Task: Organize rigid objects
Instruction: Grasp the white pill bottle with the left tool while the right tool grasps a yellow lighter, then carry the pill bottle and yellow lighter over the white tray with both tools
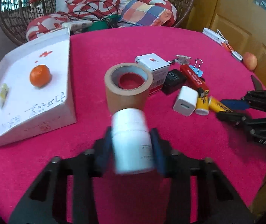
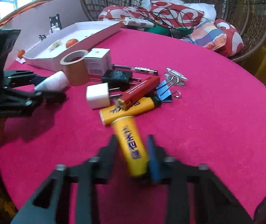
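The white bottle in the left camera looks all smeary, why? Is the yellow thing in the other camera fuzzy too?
Left wrist view: the white bottle held between the jaws is motion-blurred, while the tape roll behind stays fairly sharp. Right wrist view: the yellow tube between the jaws is smeared too; the fisheye lens bends the table edge into a curve.

Both tools [image 1: 132, 141] [image 2: 133, 156] clamped, level.

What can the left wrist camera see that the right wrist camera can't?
Only the left wrist view shows the pinkish round fruit at the table's far right edge.

Only the right wrist view shows the clear pen with a black tip and the small black cat-shaped figure.

Both show the brown tape roll, white tray, the left gripper clamping a white bottle, and the right gripper around a yellow lighter.
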`<state>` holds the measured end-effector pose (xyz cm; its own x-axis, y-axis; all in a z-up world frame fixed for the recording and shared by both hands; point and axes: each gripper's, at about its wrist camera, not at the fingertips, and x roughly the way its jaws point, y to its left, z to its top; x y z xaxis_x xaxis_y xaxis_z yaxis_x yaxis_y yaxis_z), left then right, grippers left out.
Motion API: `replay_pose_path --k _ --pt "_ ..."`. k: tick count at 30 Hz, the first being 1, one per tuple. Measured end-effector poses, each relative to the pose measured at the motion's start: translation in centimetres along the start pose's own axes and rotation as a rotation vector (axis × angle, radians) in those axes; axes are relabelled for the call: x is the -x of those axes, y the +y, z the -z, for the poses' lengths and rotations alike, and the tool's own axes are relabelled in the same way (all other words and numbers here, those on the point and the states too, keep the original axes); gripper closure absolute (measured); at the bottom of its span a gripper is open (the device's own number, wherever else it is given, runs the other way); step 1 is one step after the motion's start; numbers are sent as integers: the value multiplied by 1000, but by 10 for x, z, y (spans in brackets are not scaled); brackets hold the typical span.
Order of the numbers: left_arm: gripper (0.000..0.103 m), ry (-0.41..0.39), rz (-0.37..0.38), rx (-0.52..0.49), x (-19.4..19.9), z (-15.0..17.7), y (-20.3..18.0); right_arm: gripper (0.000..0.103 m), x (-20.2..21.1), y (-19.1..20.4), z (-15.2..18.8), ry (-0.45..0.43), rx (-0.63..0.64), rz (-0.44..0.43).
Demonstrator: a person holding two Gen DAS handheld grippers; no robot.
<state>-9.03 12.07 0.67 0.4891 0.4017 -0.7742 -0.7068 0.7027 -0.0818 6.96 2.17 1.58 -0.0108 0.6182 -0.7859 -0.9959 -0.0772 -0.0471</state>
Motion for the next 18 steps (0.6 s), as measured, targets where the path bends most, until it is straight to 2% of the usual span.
replay_pose_path --k 3,9,12,18 --pt "67 -14 16 6 5 6 5 80 2 9 4 -2 26 7" --pt "67 -15 39 28 12 9 9 80 9 13 3 -38 -28 -29" --pt "67 -38 41 22 19 10 8 80 21 14 1 -86 -71 -46" --pt "67 -133 22 -10 45 2 1 80 53 9 -12 -228 -193 -73"
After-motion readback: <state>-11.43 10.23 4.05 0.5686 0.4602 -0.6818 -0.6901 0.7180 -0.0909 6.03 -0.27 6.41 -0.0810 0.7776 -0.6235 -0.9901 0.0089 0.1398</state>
